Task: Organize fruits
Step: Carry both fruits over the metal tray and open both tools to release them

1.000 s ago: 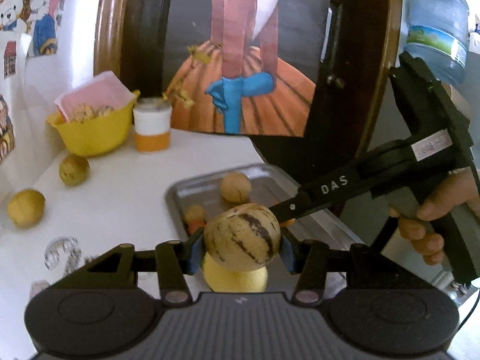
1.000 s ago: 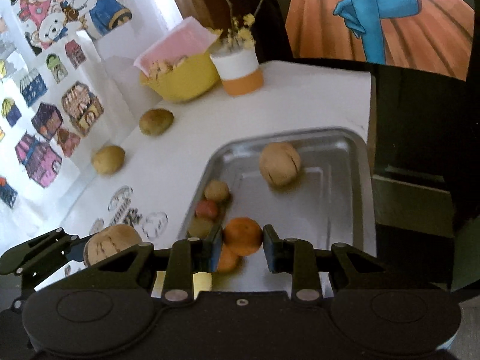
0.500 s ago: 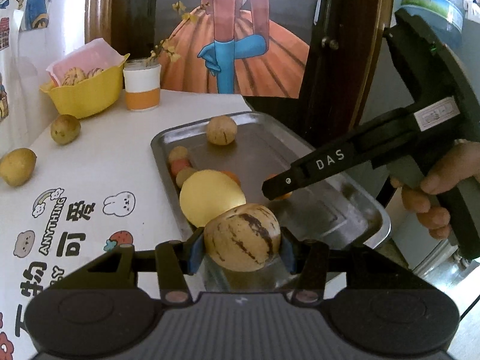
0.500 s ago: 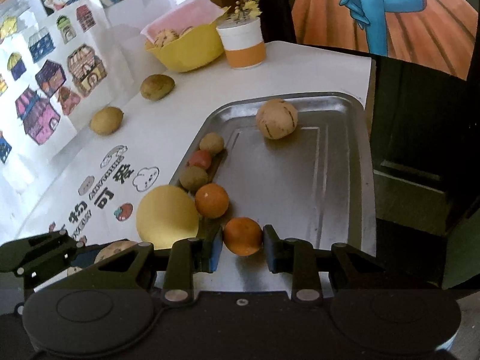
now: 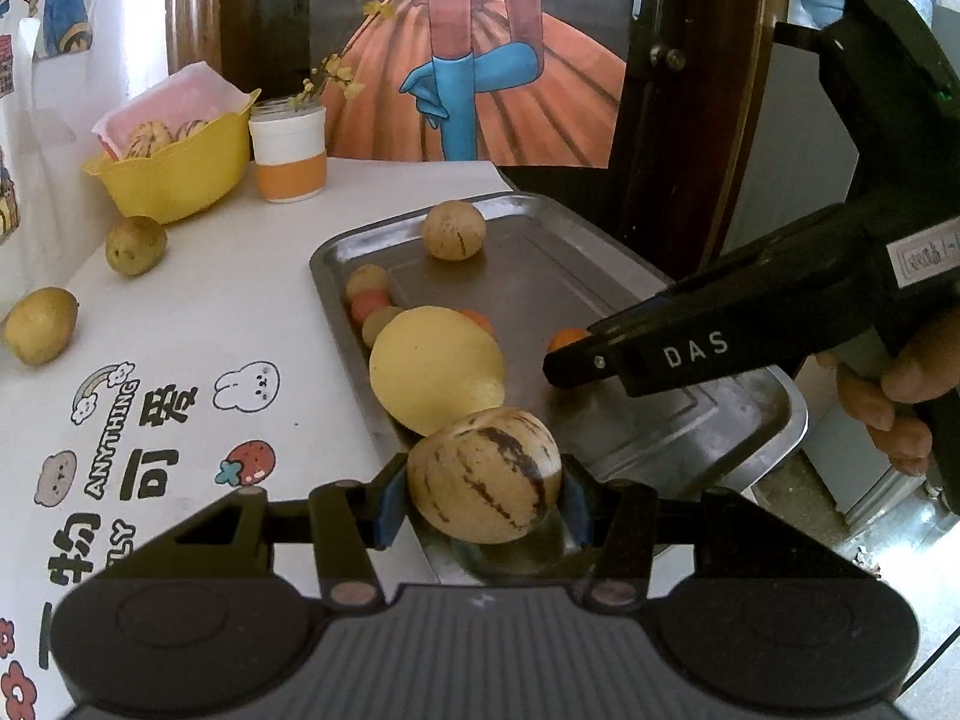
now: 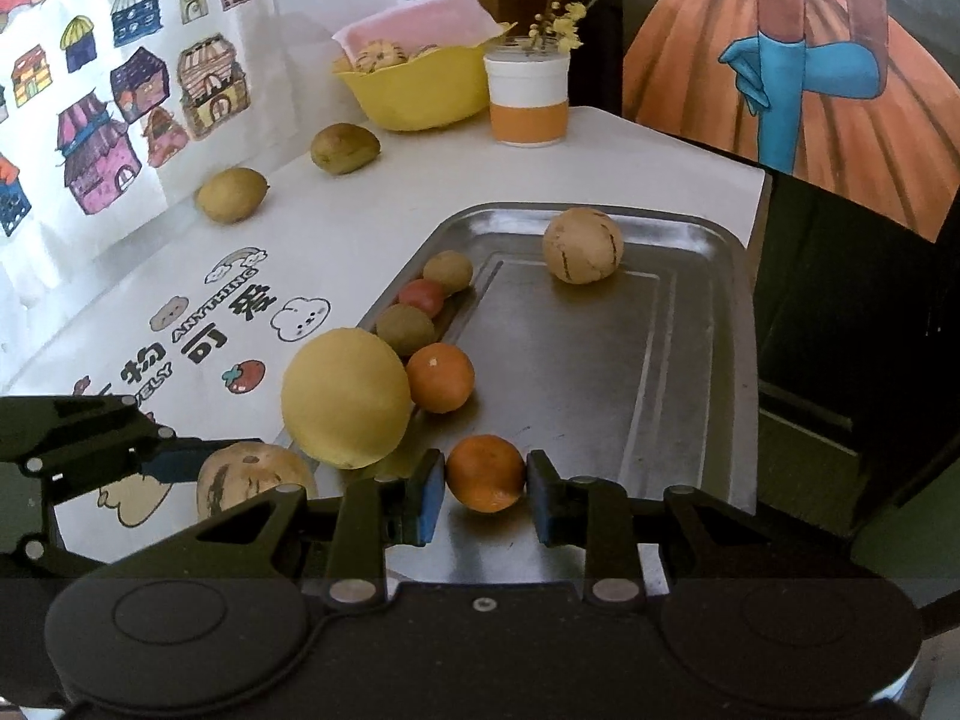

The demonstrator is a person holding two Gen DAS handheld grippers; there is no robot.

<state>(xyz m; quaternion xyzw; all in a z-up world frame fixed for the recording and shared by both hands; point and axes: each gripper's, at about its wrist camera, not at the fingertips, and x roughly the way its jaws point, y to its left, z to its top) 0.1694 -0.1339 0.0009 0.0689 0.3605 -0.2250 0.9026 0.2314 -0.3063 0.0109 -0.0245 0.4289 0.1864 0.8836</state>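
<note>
In the left wrist view the right gripper (image 5: 567, 354) covers all but a sliver of a small orange fruit (image 5: 569, 337), and the large yellow fruit (image 5: 435, 369) hides most of another orange (image 5: 478, 319). The hand (image 5: 900, 396) on that gripper is cut by the frame edge. In the right wrist view the striped melon (image 6: 255, 477) sits half behind the gripper linkage. The yellow bowl (image 6: 420, 90) holds fruit partly under pink paper (image 6: 414, 21).
</note>
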